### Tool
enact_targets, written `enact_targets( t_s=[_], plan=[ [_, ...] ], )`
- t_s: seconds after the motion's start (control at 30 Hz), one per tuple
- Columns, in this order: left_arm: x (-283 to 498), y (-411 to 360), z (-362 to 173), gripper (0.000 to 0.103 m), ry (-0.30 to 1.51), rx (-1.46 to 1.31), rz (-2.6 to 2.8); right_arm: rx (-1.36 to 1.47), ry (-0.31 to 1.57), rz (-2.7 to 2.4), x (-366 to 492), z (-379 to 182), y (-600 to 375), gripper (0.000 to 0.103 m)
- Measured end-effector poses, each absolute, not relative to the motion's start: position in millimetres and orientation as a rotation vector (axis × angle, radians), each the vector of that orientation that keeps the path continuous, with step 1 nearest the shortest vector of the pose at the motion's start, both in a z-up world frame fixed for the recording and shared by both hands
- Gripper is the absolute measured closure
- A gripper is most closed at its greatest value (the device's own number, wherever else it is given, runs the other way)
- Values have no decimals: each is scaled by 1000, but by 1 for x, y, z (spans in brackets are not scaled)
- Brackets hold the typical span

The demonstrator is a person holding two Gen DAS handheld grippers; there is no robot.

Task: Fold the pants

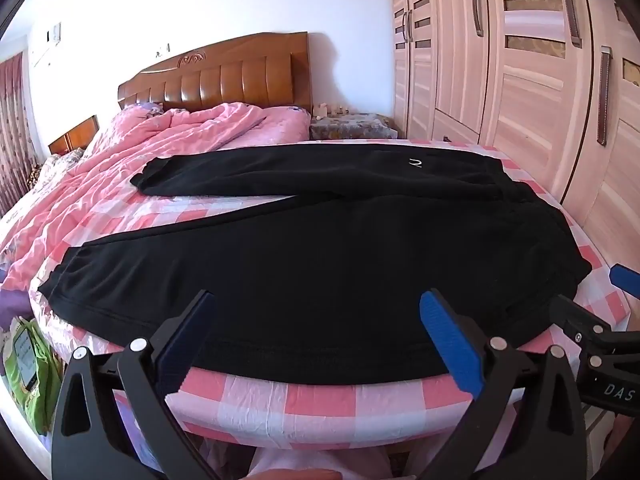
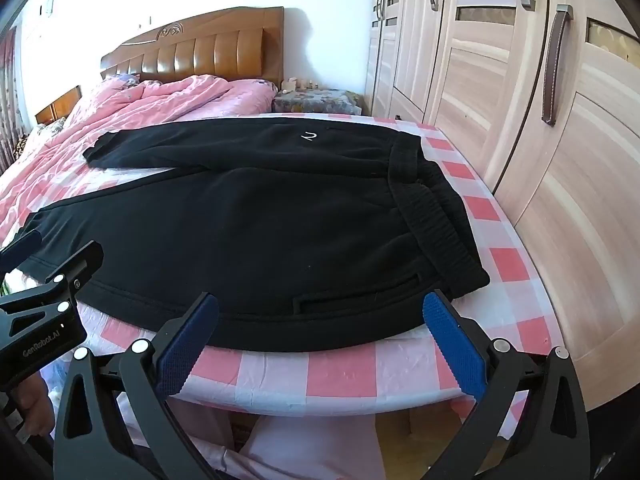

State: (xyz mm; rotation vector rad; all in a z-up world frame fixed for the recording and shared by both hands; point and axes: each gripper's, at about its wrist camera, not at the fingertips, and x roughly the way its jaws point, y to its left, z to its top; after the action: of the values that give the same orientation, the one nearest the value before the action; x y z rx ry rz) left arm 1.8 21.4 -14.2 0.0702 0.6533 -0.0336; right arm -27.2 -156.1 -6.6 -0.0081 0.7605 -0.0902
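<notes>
Black pants [image 1: 304, 256] lie spread flat across the foot of the bed, waistband to the right, both legs stretching left with a gap between them. In the right wrist view the pants [image 2: 256, 232] show their ribbed waistband [image 2: 432, 208] and a pocket slit near the front hem. My left gripper [image 1: 316, 300] hovers open over the near leg's front edge, nothing between its blue pads. My right gripper [image 2: 320, 308] hangs open above the front edge by the waist, also holding nothing. Each gripper shows at the edge of the other's view.
A pink-and-white checked sheet [image 1: 320, 400] covers the bed. A rumpled pink quilt [image 1: 140, 152] lies toward the wooden headboard [image 1: 224, 76]. A tall light-wood wardrobe [image 2: 540, 120] stands close on the right. A green bag [image 1: 28, 364] sits by the bed's left corner.
</notes>
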Motion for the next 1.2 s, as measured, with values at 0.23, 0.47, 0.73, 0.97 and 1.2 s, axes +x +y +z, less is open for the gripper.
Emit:
enact_targets(
  t_s=[0.23,0.47,0.73,0.97,1.2],
  plan=[
    [1,24,-17,1,666,60,-33,-8,763,-91,-29,-7,-153,4],
    [2,22,-16,1,676,55,-32,-5,765,-89,-30,-10,-152,4],
    [3,24,-17,1,689,47,-34,-1,768,-88,-30,-10,-153,4],
    [1,27,-17,1,691,44,-36,0,770,-87,-30,-12,-152,4],
    [3,25,-17,1,697,43,-33,2,773,-84,-30,-13,-152,4]
  ],
)
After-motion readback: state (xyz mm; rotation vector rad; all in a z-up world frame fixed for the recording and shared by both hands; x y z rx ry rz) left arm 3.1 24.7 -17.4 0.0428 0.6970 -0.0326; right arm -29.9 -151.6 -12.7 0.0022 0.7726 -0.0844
